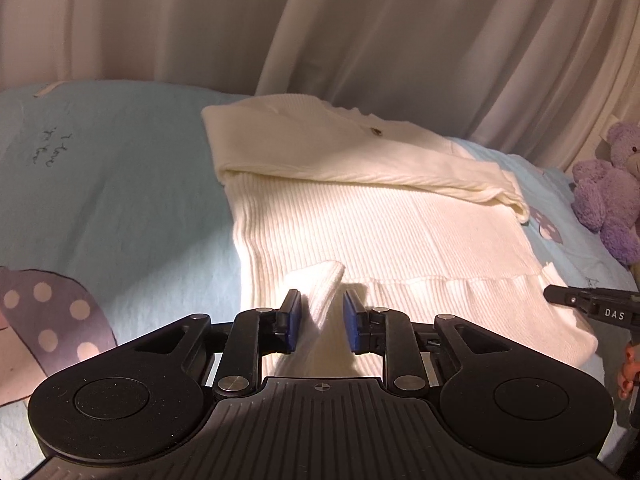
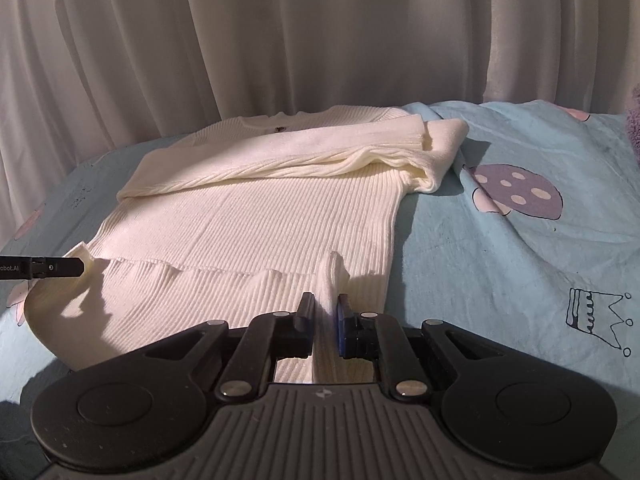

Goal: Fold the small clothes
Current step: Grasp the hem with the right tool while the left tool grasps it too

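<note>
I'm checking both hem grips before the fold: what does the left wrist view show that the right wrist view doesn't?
Only the left wrist view: a purple teddy bear at the bed's right edge, handwriting on the sheet, and the left gripper with a raised pinch of hem between its pads. Only the right wrist view: a crown drawing and the right gripper shut on a hem fold. Both: the cream sweater with sleeves folded across, blue bedsheet, curtain.
</note>
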`<state>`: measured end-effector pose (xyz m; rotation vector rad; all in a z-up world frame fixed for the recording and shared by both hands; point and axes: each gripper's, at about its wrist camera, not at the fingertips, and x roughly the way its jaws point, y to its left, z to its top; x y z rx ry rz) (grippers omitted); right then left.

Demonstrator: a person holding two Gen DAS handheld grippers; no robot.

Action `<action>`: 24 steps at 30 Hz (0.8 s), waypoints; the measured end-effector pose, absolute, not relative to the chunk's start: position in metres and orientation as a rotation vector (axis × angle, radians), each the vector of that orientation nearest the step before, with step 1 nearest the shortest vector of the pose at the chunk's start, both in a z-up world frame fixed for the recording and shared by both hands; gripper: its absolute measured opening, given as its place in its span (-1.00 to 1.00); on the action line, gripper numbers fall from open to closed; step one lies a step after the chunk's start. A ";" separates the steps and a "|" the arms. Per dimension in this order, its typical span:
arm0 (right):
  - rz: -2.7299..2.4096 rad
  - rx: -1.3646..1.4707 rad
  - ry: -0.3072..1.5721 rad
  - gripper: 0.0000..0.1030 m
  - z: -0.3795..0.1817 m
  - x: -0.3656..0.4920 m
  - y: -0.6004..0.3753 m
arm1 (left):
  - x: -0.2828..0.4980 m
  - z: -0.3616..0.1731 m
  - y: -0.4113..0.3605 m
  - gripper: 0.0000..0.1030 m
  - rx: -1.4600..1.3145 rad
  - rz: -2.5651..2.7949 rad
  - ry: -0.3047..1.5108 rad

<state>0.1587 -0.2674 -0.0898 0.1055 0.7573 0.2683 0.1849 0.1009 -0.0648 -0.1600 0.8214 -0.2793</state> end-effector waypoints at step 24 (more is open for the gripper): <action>0.090 0.195 0.581 -0.88 -0.062 0.317 -0.284 | 0.352 -0.034 0.104 -0.84 -0.274 -0.175 0.637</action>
